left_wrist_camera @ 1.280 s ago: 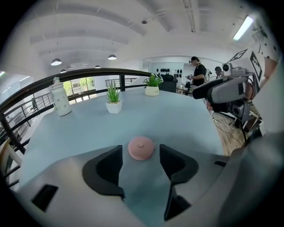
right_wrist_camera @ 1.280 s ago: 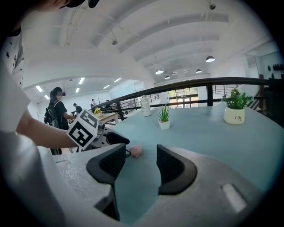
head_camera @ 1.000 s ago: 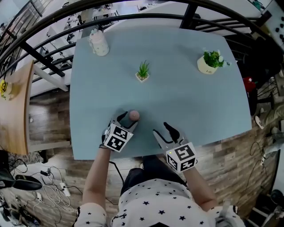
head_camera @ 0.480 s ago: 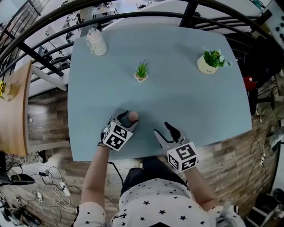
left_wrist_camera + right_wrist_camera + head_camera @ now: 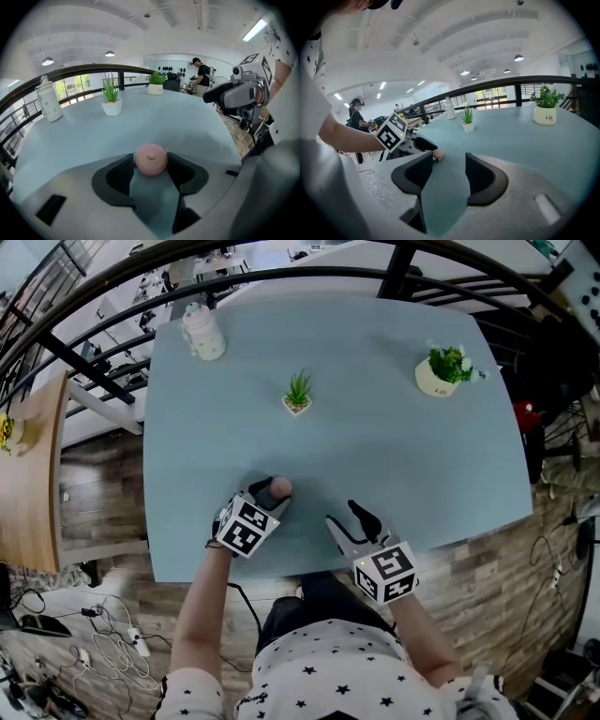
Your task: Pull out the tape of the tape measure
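A small round pink tape measure [image 5: 280, 487] lies on the blue-grey table [image 5: 375, 427] near its front edge. My left gripper [image 5: 275, 493] points down at it, and its jaws have just been closing. In the left gripper view the tape measure [image 5: 151, 160] sits between the black pads [image 5: 123, 174], which meet its two sides. No tape shows outside the case. My right gripper [image 5: 343, 516] hovers to the right of it, open, with nothing between its fingers. In the right gripper view [image 5: 446, 171] the tape measure [image 5: 438, 154] shows off to the left, well apart.
A small succulent in a white pot [image 5: 297, 393] stands mid-table, a leafy plant in a cream pot [image 5: 441, 371] at the far right, and a white bottle [image 5: 204, 332] at the far left. A black railing [image 5: 281, 273] curves behind the table. The person's torso is at the front edge.
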`<state>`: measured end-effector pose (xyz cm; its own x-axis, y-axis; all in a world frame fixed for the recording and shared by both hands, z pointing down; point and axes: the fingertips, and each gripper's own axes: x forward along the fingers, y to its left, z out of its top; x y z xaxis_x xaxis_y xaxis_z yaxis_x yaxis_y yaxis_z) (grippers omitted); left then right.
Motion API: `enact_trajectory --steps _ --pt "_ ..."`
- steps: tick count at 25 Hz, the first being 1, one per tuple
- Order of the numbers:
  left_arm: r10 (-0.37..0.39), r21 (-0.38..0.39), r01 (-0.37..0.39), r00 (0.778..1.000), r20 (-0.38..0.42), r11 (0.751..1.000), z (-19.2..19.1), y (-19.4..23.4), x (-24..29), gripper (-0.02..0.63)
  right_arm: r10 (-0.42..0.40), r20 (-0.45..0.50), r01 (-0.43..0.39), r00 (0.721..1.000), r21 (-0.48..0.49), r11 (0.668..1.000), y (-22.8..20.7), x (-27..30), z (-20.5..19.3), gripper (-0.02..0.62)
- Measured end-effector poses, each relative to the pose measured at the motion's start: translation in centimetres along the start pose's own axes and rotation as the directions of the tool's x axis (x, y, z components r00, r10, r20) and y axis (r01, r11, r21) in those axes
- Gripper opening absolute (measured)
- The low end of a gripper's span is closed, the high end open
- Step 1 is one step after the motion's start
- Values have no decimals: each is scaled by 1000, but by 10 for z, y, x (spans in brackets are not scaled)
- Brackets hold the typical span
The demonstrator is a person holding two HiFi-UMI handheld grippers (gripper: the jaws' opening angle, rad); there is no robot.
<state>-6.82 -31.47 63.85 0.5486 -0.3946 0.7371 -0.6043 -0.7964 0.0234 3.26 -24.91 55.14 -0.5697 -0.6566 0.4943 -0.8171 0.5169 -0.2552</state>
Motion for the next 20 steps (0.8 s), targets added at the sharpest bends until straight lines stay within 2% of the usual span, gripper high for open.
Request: enact_trajectory --steps 12,17,20 --pt "26 -18 -26 1000 0 1000 -2 -4 -5 210 -31 52 32 998 -15 999 -2 -14 18 202" --pt "31 -19 -30 998 45 999 8 -20 -16 210 -37 67 38 997 -23 999 1 -26 19 202" --pt "35 -45 -33 998 60 998 12 -28 -27 210 -29 77 32 997 -39 999 6 -31 21 202"
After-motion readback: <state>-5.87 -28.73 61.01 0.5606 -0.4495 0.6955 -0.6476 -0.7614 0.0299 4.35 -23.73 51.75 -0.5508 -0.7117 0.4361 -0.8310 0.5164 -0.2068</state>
